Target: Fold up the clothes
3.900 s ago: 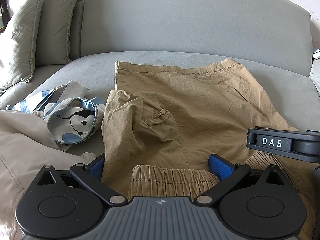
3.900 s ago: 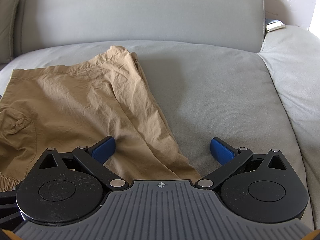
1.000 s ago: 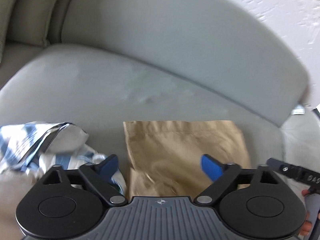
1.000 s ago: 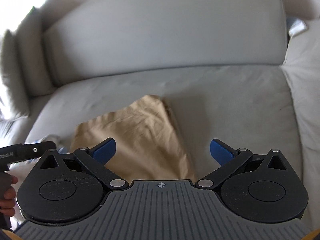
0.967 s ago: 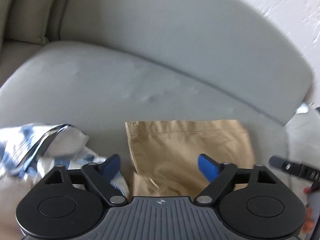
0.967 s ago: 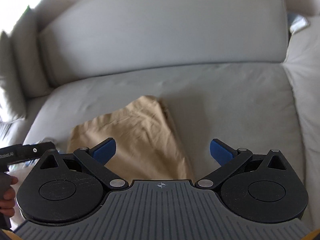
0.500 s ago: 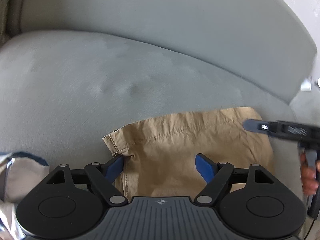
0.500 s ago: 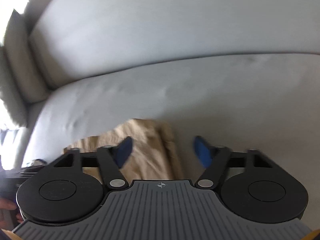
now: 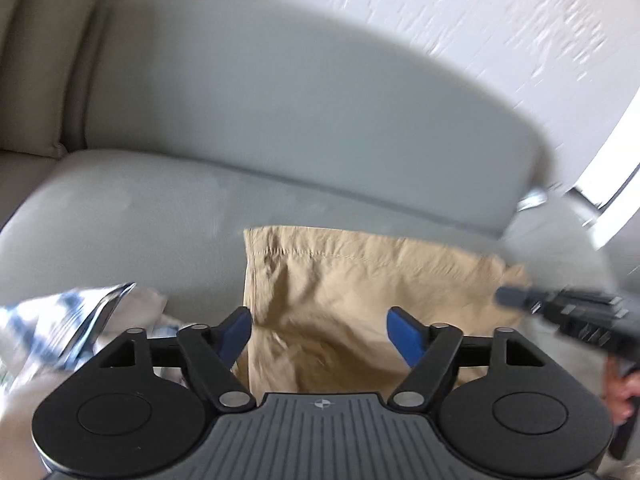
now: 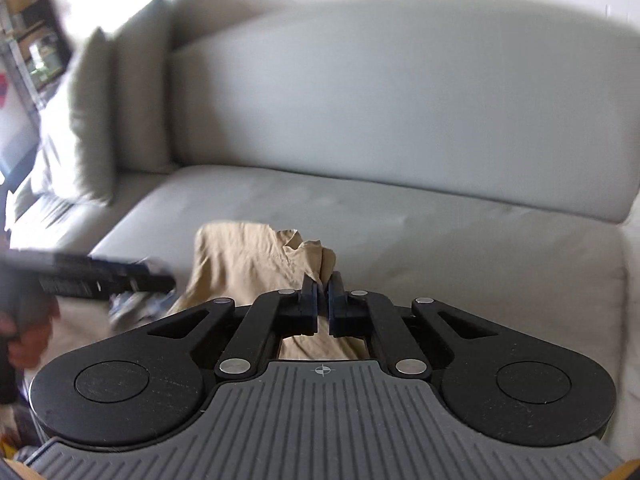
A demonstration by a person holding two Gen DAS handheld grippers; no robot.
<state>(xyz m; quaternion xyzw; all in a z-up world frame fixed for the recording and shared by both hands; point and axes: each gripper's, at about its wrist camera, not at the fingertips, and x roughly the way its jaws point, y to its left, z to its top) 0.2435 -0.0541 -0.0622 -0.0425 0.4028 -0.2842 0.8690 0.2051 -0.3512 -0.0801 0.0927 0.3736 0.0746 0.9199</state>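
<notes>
Tan cotton — one pair of shorts (image 9: 360, 292) — lies on the grey sofa seat (image 9: 132, 208), filling the lower middle of the left wrist view, its stitched hem toward the backrest. One left gripper (image 9: 319, 334) sits at the bottom centre of that frame with its two blue pads (image 9: 404, 334) spread wide and opening a little more; the near part of the shorts shows between them, with the left pad at the cloth's edge and the right pad clear of it. In the right wrist view, one right gripper (image 10: 321, 296) has its jaws pinched together on a raised corner of the shorts (image 10: 256, 264) at frame centre. One blue-and-white patterned garment (image 9: 68, 320) lies crumpled at the lower left — blurred. Two cushions (image 10: 120, 108) stand at the upper left of the right wrist view.
</notes>
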